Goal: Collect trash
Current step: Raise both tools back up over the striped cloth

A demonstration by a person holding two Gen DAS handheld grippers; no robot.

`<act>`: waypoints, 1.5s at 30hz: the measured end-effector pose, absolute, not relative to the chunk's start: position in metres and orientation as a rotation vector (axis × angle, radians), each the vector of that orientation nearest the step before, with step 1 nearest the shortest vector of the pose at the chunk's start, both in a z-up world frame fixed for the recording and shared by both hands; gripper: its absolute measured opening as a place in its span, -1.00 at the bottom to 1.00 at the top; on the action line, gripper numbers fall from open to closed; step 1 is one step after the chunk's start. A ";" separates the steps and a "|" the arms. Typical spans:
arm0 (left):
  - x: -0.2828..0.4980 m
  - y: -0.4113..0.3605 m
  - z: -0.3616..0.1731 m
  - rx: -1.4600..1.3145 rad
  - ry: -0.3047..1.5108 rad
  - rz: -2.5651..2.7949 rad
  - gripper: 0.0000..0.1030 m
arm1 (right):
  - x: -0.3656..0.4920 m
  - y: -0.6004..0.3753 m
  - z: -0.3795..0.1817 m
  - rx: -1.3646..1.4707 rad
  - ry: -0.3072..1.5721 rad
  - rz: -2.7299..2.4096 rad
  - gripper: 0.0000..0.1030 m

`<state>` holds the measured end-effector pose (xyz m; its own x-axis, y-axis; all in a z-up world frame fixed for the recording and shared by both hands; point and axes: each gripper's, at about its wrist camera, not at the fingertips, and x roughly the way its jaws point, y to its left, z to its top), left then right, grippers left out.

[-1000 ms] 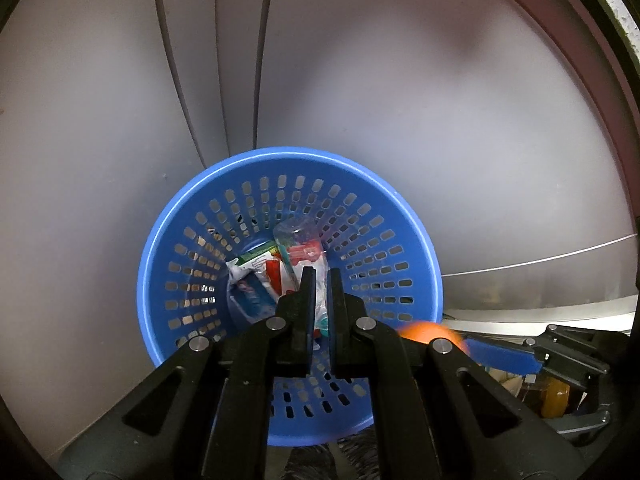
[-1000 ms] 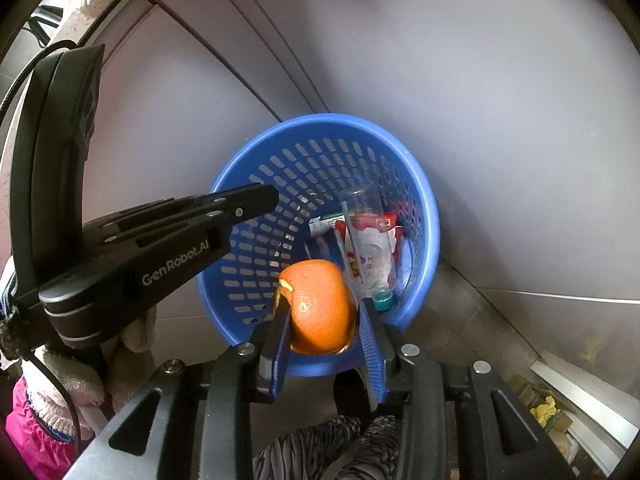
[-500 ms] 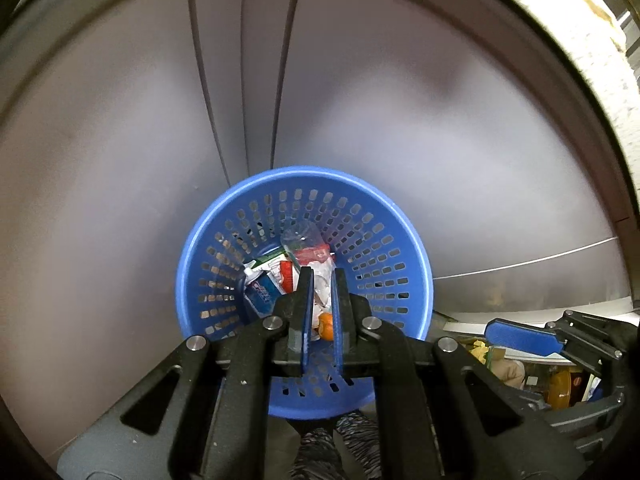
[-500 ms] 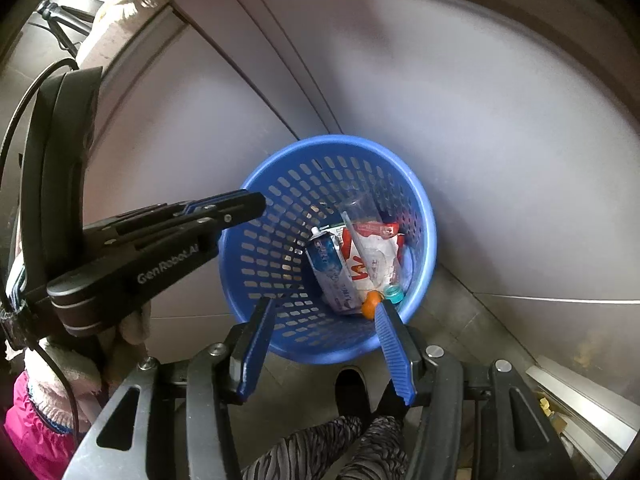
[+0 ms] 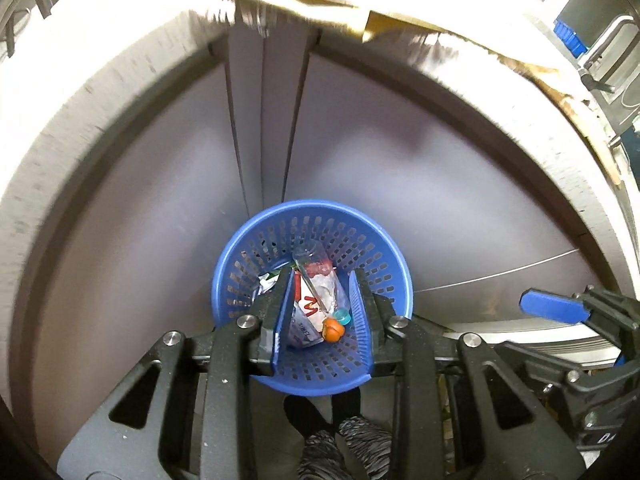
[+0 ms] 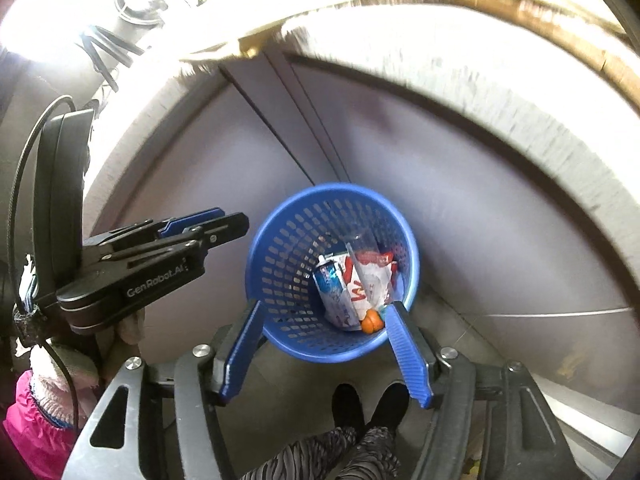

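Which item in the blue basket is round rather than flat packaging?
The orange, lying at the near edge of the trash pile in the basket; the others are flat wrappers and a clear bottle.

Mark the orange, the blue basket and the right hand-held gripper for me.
orange (image 6: 370, 320): right wrist view, on its peel, low in the basket.
blue basket (image 6: 280, 248): right wrist view, on its perforated inner wall.
right hand-held gripper (image 6: 326, 354): right wrist view, midway between its open blue fingertips.

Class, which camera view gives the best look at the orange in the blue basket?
The left wrist view: the orange lies unobstructed between the fingers. In the right wrist view the orange is smaller and partly hidden beside a blue finger.
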<state>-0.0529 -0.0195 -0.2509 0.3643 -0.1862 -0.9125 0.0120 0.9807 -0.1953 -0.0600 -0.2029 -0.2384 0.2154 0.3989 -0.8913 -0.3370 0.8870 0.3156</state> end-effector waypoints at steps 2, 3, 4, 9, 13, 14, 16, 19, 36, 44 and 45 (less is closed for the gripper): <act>-0.056 -0.020 -0.241 -0.159 1.184 -0.129 -0.48 | -0.061 -0.204 -0.227 0.055 1.236 0.508 0.38; -0.057 -0.021 -0.237 -0.153 1.179 -0.127 -0.48 | -0.062 -0.205 -0.220 0.054 1.226 0.508 0.39; -0.058 -0.022 -0.232 -0.149 1.173 -0.126 -0.48 | -0.062 -0.205 -0.215 0.052 1.219 0.509 0.40; -0.066 -0.020 -0.198 -0.130 1.135 -0.134 -0.47 | -0.067 -0.208 -0.178 0.024 1.154 0.512 0.41; -0.071 -0.018 -0.174 -0.124 1.108 -0.142 -0.47 | -0.069 -0.210 -0.150 0.003 1.089 0.501 0.52; -0.071 -0.019 -0.169 -0.123 1.101 -0.146 -0.47 | -0.069 -0.212 -0.143 0.005 1.076 0.500 0.63; -0.073 -0.019 -0.158 -0.120 1.086 -0.151 -0.47 | -0.070 -0.214 -0.130 0.017 1.038 0.502 0.69; -0.075 -0.017 -0.142 -0.118 1.063 -0.156 -0.47 | -0.072 -0.216 -0.112 0.017 1.001 0.492 0.71; -0.058 0.009 -0.086 -0.091 0.975 -0.140 0.23 | -0.060 -0.243 -0.061 0.058 0.847 0.432 1.00; -0.012 0.020 -0.082 -0.071 0.987 -0.095 0.23 | -0.009 -0.253 -0.045 0.014 0.831 0.419 1.00; -0.004 0.021 -0.083 -0.072 0.992 -0.090 0.23 | 0.001 -0.253 -0.045 0.008 0.837 0.429 1.00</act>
<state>-0.0037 0.0206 -0.0834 0.5442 -0.1081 -0.8320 0.0428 0.9939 -0.1012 0.0009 -0.2530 -0.0452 0.5895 0.3712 -0.7175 -0.3652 0.9147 0.1732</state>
